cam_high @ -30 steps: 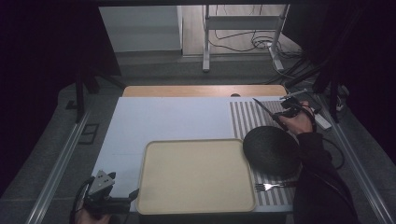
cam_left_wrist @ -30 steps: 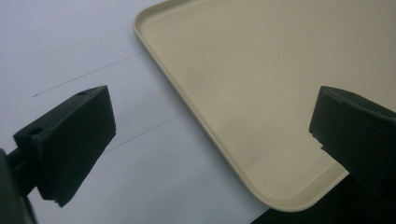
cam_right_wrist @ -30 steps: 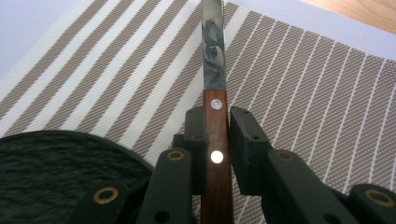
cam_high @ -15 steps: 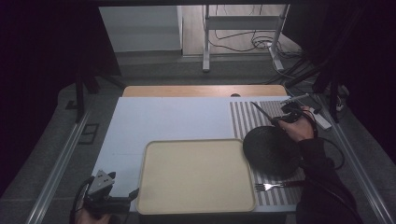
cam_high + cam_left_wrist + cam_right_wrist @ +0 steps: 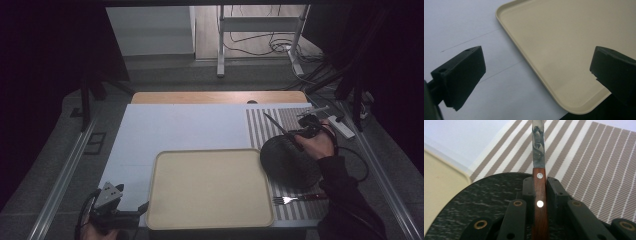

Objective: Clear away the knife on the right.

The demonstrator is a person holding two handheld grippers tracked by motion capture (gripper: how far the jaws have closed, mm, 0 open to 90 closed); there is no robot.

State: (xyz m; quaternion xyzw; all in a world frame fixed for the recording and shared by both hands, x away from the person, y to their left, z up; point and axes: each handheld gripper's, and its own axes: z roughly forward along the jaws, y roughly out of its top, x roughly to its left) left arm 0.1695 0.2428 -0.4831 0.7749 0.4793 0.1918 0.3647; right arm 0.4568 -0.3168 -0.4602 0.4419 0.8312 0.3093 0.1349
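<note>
1. The right gripper (image 5: 540, 192) has its jaws clamped on a wooden-handled knife (image 5: 539, 170) above the round black speckled plate (image 5: 290, 162) at the counter's right edge.
2. The left gripper (image 5: 536, 75), jaws apart, sits at the smooth beige tray's (image 5: 564, 45) front-left corner.

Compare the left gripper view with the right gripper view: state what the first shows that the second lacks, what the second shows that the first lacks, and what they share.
Left gripper view alone: the open left gripper, jaws wide apart above the tray's near corner.

Right gripper view alone: the right gripper shut on a wooden-handled knife over a black plate, with a striped placemat beyond.

Both: the beige tray and the white tabletop.
</note>
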